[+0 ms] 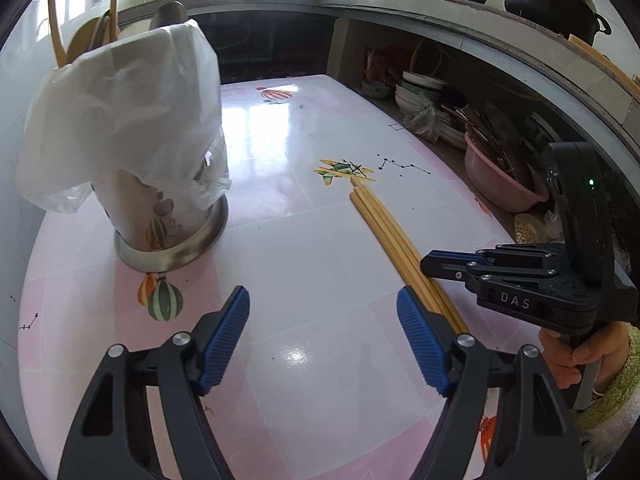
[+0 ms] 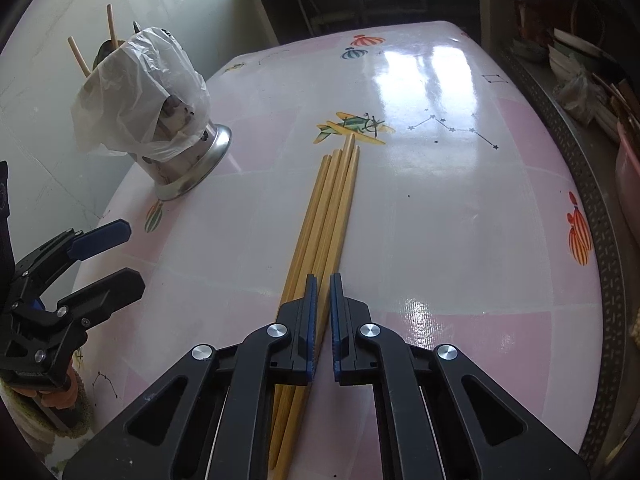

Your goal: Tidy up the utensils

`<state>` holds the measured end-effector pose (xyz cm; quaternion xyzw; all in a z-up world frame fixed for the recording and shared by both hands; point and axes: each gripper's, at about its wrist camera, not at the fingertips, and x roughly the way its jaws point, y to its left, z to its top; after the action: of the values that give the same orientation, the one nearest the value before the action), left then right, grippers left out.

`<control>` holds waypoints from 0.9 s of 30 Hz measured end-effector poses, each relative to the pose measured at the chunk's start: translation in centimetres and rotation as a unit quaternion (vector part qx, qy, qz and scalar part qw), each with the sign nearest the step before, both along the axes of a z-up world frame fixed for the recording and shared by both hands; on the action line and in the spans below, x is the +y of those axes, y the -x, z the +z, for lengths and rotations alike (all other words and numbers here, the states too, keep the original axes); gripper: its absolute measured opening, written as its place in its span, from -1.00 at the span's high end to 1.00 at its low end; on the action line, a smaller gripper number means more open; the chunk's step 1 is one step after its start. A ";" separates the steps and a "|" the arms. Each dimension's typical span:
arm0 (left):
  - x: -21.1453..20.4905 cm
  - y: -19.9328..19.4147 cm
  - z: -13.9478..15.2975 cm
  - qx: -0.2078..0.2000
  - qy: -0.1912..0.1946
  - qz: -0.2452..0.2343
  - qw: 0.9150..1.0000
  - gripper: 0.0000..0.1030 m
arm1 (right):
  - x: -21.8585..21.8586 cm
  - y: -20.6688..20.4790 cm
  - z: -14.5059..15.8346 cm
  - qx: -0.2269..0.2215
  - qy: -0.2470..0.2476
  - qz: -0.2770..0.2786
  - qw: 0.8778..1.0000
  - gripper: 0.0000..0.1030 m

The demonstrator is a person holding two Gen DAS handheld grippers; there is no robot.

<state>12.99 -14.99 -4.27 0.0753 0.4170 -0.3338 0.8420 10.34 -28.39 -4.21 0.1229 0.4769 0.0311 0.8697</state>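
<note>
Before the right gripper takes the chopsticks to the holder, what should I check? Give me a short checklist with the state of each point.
1. Chopsticks lie together in one bundle on the table: ok.
2. Right gripper is over the bundle's near end: ok.
3. Its jaws are around a chopstick: not ok; they are nearly closed above the bundle with nothing visibly between them.
4. Left gripper is open and off the bundle: ok.
5. Holder stands upright: ok.
6. Holder mouth is free: cannot tell; a plastic bag covers it.

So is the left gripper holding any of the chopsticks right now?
No, the left gripper is wide open over bare tabletop, and the chopsticks lie beside its right finger.
</note>
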 end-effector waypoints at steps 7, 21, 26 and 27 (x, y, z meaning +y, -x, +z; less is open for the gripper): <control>-3.3 -0.3 -0.7 0.014 0.003 -0.027 1.000 0.07 | -0.3 0.3 -0.1 -0.004 0.015 -0.012 1.000 0.91; -8.2 -1.6 -3.3 0.043 -0.007 -0.040 0.998 0.55 | -1.7 1.0 -0.4 -0.010 -0.009 -0.041 0.999 0.91; -8.6 -1.8 -3.7 0.039 -0.012 -0.037 0.999 0.58 | -1.7 1.0 -0.5 -0.011 -0.014 -0.042 0.999 0.90; -8.6 -1.8 -3.7 0.039 -0.010 -0.038 0.998 0.58 | -1.7 1.0 -0.5 -0.011 -0.014 -0.042 0.999 0.89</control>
<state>14.82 -23.62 -8.00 0.0864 0.4502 -0.3636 0.8110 9.32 -30.04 -4.74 0.1543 0.4616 0.0022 0.8736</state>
